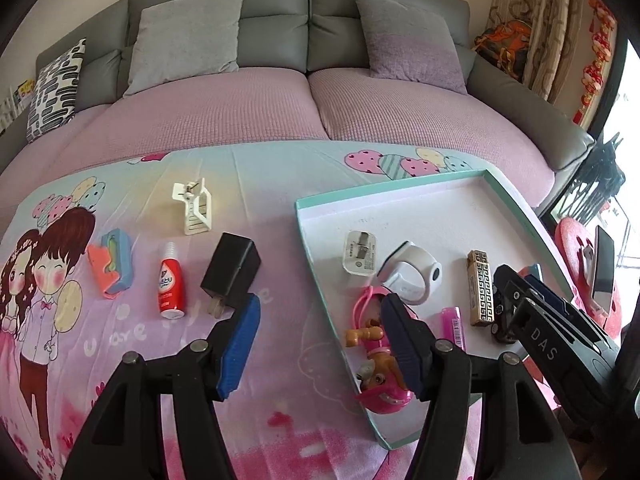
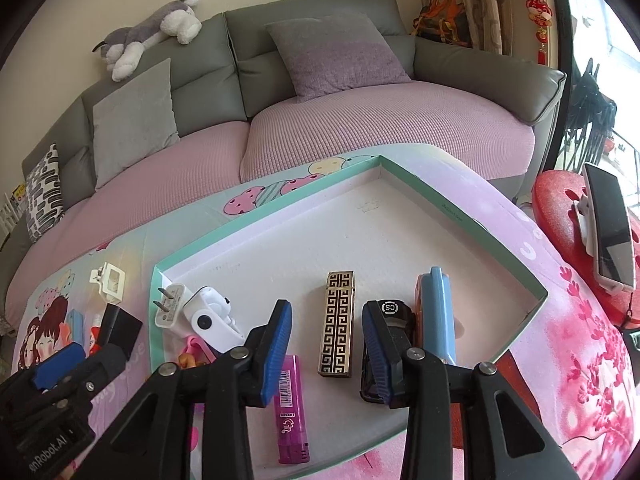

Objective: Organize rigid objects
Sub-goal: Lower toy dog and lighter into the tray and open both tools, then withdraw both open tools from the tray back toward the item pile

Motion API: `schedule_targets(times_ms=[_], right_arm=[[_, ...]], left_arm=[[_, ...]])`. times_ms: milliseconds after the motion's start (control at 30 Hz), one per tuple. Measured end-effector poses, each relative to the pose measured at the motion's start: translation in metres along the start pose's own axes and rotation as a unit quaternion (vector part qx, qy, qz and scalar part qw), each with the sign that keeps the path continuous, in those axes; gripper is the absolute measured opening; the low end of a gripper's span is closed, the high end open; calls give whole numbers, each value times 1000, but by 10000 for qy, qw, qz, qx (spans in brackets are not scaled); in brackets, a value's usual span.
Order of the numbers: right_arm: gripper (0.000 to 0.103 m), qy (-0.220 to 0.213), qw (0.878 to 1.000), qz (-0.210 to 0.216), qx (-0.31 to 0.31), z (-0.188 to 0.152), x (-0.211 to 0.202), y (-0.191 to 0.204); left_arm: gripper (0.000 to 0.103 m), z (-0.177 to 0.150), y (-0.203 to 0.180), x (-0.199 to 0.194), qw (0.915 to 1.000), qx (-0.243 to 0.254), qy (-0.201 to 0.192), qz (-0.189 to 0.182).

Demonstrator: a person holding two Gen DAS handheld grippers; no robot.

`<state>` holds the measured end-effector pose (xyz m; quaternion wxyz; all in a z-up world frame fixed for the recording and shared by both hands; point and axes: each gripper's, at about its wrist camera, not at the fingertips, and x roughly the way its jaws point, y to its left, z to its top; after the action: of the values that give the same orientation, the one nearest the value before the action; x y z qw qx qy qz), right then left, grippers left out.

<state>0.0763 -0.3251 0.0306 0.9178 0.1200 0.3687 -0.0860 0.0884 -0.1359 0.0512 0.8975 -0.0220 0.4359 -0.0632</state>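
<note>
Black charger (image 1: 231, 270): lain on the cartoon cloth (image 1: 280, 360), left of the tray (image 1: 320, 264) (six items already inside). Left gripper (image 1: 320, 344) held wide, empty, near it; right gripper (image 2: 326, 344) wide, empty over the tray. Step judged: collection; closing round the charger is called for.

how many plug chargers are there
2: a black charger on the cloth left of the tray, and a white charger inside the tray's near-left corner area.

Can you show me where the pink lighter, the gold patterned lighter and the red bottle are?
pink lighter (image 2: 289, 408), right wrist view, on the middle of its body.
gold patterned lighter (image 2: 338, 324), right wrist view, on its patterned front.
red bottle (image 1: 170, 286), left wrist view, on its label.
</note>
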Motion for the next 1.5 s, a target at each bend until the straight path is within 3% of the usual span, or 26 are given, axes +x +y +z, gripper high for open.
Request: schedule_targets(times_ms=[67,333,567,633,1000,1267,1500], right_arm=[[60,-19,10000,35,-11,0,0,2],[76,10,9996,120,-270,-2,2,19],[93,-4,9990,184,-417,-4,2,28],[103,-13,9988,189,-447,-5,2,30],[103,-21,9987,256,-448,-6,3,35],[103,-50,9968,738,-306,-5,-2,45],[103,-5,9951,800,-576,-11,-1,69]], left_arm=[[90,2,14,-1,9996,-240,-57,130],[90,-1,65,8,9907,-1037,52,880],[90,-5,85,13,9852,-1365,105,1035],[90,-6,86,13,9849,-1391,101,1024],[96,-6,89,12,9844,-1426,81,1028],[96,-6,114,2,9778,-1705,-46,1218],[96,-7,135,-4,9722,-1903,-90,1360]])
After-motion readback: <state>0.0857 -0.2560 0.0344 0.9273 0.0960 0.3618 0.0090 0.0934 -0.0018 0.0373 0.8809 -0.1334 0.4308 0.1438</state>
